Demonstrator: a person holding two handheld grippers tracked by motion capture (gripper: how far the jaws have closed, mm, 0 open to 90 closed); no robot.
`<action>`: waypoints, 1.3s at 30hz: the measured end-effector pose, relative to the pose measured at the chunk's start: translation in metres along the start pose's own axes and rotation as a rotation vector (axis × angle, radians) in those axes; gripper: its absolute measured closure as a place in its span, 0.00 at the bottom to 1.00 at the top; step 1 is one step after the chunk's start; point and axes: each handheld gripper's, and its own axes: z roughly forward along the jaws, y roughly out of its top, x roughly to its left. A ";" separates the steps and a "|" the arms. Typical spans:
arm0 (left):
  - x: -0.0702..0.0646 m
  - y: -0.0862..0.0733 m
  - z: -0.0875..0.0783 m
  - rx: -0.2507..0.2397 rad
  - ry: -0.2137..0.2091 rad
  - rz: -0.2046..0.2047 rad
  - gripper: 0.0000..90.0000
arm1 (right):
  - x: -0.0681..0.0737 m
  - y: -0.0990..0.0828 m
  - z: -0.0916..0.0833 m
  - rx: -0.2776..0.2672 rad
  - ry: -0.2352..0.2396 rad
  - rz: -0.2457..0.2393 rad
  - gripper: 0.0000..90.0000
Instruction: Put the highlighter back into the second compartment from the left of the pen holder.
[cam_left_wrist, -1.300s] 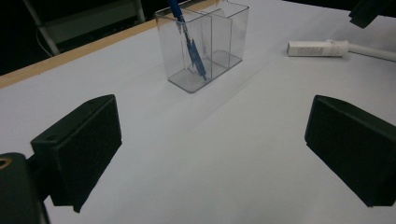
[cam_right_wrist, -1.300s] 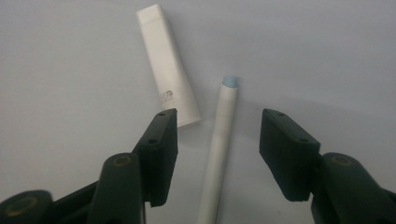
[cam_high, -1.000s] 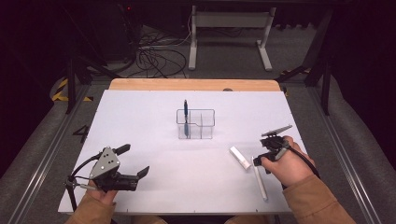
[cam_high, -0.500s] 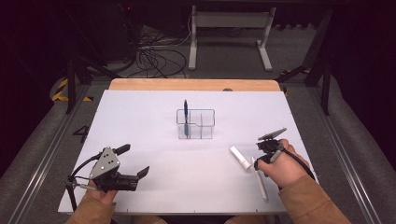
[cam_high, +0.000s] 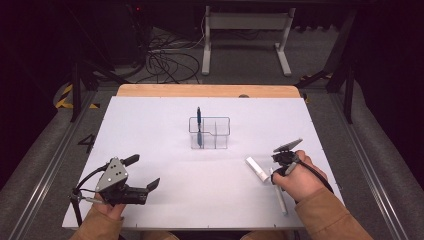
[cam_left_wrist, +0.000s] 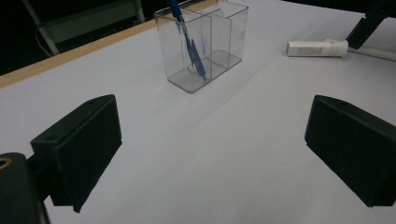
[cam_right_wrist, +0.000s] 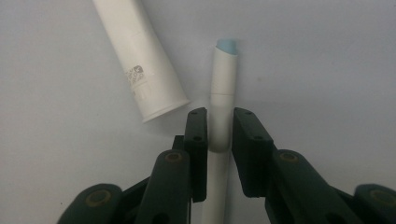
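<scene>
A white pen (cam_right_wrist: 224, 74) with a pale blue end lies on the white table sheet (cam_high: 150, 125). My right gripper (cam_right_wrist: 219, 128) points down at it; its jaws have just been closing and now press on the pen's barrel from both sides. In the high view the right gripper (cam_high: 276, 171) is at the table's right, with the pen (cam_high: 281, 200) running back under the hand. A short white tube (cam_right_wrist: 140, 60) lies just left of it, untouched. My left gripper (cam_high: 142, 171) rests open at the front left, its jaws (cam_left_wrist: 215, 149) wide apart with nothing between them.
A clear two-compartment holder (cam_high: 210, 132) stands mid-table with a blue pen (cam_high: 199, 127) upright in its left compartment. The white tube (cam_high: 256, 169) lies between holder and right hand. A wooden edge (cam_high: 210, 91) borders the far side; cables and a stand lie beyond.
The right gripper has dropped slightly onto the white pen and its jaws have narrowed around it. The left gripper has stayed where it was.
</scene>
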 end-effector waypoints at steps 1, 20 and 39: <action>0.000 0.000 0.000 0.000 0.000 0.001 0.05 | 0.000 0.000 0.001 0.002 -0.001 0.001 0.86; 0.000 0.000 0.000 0.000 0.001 0.001 0.05 | 0.006 -0.001 0.007 0.012 -0.027 -0.008 0.88; 0.000 0.000 0.000 0.001 0.001 0.000 0.05 | 0.005 -0.001 0.007 0.010 -0.022 -0.015 0.88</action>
